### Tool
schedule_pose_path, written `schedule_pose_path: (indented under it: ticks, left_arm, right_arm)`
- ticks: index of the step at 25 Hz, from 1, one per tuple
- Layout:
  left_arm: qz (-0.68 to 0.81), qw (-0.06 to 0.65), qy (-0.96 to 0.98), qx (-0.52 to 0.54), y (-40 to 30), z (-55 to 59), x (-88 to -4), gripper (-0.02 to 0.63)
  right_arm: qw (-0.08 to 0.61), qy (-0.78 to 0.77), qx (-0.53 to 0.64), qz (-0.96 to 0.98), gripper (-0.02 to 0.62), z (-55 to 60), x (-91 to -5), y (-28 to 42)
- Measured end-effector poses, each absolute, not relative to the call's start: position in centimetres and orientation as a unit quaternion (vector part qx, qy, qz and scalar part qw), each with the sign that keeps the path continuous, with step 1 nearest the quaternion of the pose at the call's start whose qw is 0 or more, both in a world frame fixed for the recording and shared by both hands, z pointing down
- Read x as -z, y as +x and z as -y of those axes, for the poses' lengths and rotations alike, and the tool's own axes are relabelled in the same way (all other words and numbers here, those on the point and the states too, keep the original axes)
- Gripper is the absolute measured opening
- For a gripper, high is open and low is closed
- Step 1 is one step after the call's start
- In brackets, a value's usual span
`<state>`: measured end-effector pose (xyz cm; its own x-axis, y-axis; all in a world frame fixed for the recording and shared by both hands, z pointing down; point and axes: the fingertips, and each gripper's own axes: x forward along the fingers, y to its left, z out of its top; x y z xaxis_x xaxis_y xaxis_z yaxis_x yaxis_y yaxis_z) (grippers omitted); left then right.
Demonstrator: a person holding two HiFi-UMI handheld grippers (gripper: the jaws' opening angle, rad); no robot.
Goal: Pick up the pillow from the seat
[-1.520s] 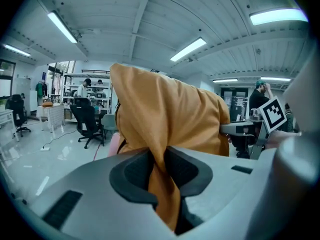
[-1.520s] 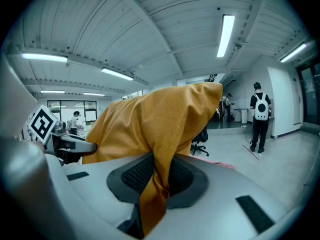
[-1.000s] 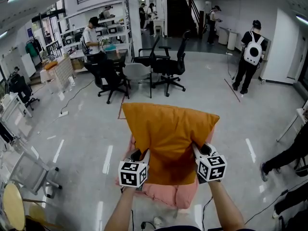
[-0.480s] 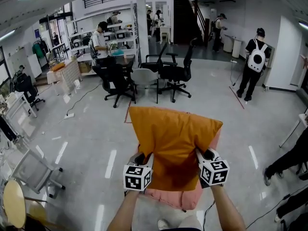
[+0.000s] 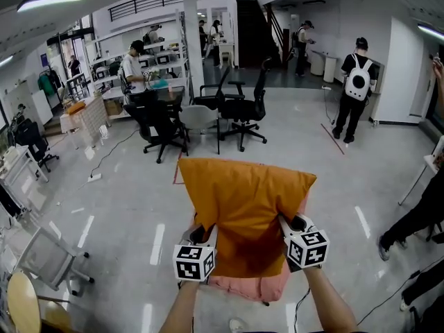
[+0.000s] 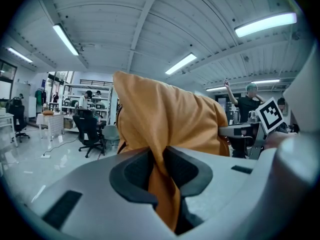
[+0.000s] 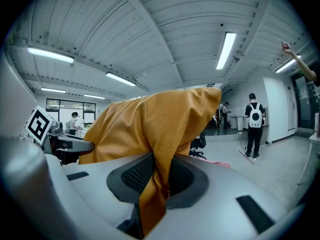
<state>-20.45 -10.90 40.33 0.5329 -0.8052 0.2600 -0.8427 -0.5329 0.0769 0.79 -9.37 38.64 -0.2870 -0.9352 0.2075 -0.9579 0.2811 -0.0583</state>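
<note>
One orange pillow, one pink seat, two hand-held grippers

Pillow: above the seat, my left gripper at its lower left corner, my right gripper at its lower right (each corner sits between the jaws). Office chairs: beyond the pillow. Person with backpack: far right.

No text or label can be read.
</note>
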Motion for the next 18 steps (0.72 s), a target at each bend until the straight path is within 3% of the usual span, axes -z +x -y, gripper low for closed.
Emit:
schedule_pose_path:
  ticks: [18]
  left_arm:
    - [0.469,0.083,0.874,-0.091,-16.2,0.7,-37.5,0.083]
  right_arm:
    - [0.054,0.597,-0.081,0.796,0.080,-1.0,-35.9,5.0]
